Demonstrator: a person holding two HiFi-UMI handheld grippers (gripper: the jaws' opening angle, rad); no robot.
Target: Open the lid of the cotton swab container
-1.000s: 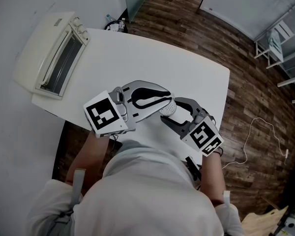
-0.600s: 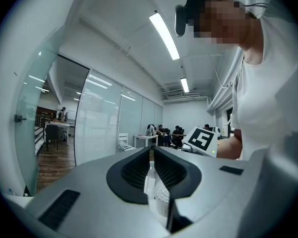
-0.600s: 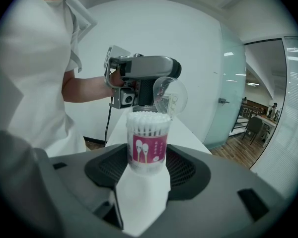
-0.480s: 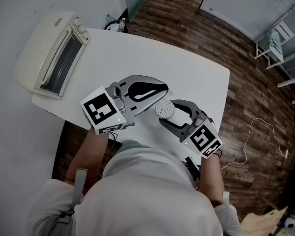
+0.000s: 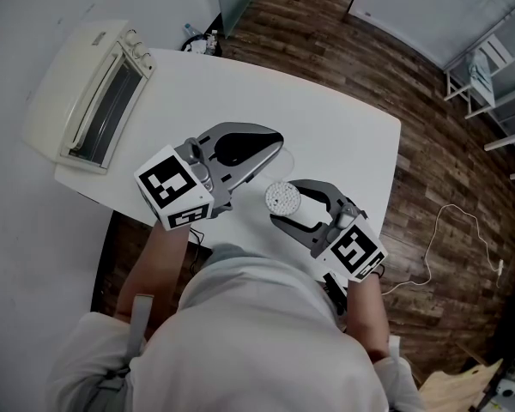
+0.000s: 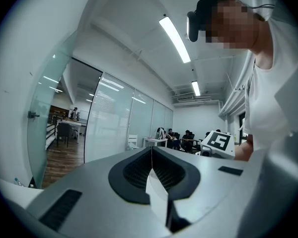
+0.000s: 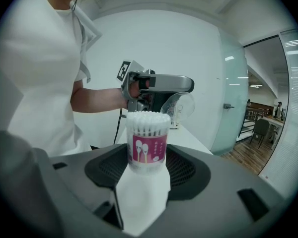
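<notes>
The cotton swab container stands upright between my right gripper's jaws, which are shut on its pink-labelled body. Its top is uncovered and the white swab tips show. My left gripper hovers up and to the left of it, apart from the container. Its jaws are closing to shut on the rim of the clear round lid. In the left gripper view the pads meet and the lid is barely visible.
Both grippers are over the near part of a white table. A cream toaster oven sits at its left end, and small items are at the far corner. Wooden floor lies past the right edge.
The left gripper has pulled away from the container's top, up and to the left, taking the lid with it. The swab tips are now exposed. The right gripper shifted slightly left.
</notes>
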